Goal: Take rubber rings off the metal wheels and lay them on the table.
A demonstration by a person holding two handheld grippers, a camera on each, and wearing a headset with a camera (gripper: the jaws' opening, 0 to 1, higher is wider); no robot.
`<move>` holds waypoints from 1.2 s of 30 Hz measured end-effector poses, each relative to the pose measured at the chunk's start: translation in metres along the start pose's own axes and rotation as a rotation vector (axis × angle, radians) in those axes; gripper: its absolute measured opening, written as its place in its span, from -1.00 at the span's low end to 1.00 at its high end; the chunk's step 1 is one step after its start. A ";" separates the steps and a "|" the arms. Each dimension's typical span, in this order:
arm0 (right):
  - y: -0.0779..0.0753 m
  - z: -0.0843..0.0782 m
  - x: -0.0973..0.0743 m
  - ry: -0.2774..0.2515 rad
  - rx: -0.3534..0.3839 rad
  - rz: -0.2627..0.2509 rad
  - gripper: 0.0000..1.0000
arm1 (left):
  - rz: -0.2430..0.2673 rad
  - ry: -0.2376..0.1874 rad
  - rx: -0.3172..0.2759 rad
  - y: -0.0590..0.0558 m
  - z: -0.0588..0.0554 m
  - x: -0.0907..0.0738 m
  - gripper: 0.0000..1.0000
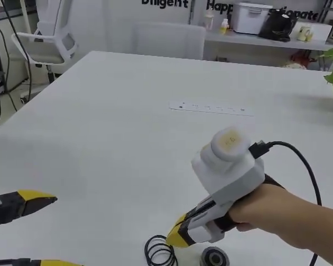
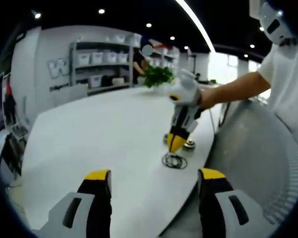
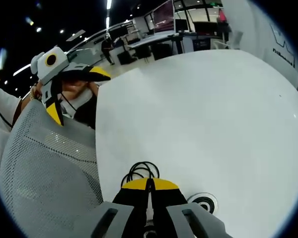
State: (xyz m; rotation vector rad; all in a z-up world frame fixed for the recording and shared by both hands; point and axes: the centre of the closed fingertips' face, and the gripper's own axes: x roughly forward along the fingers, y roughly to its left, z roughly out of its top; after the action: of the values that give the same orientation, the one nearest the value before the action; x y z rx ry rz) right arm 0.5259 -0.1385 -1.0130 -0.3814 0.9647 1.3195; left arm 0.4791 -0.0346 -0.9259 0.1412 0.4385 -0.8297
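Head view: right gripper (image 1: 176,237) clenched at near desk (image 1: 127,111) edge.
Rings (image 1: 160,250) lay just beside its tips, wheel (image 1: 214,257) near; left gripper (image 2: 155,174) released, jaws apart.

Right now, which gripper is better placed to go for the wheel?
Right. The right gripper, jaws shut, sits beside the metal wheel and rubber rings; the left gripper, open, is well off to the side.

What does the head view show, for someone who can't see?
The right gripper, shut, points at black rubber rings lying beside a metal wheel on a white table. The open left gripper sits at the left edge.
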 end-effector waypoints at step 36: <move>0.000 -0.004 -0.016 0.002 -0.048 -0.019 -0.88 | -0.002 0.010 0.001 0.000 -0.003 0.002 0.44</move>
State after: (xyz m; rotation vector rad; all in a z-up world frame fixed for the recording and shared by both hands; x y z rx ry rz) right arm 0.5257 -0.1516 -1.0030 -0.4279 0.9307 1.3269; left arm 0.4793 -0.0353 -0.9292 0.1464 0.4477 -0.8313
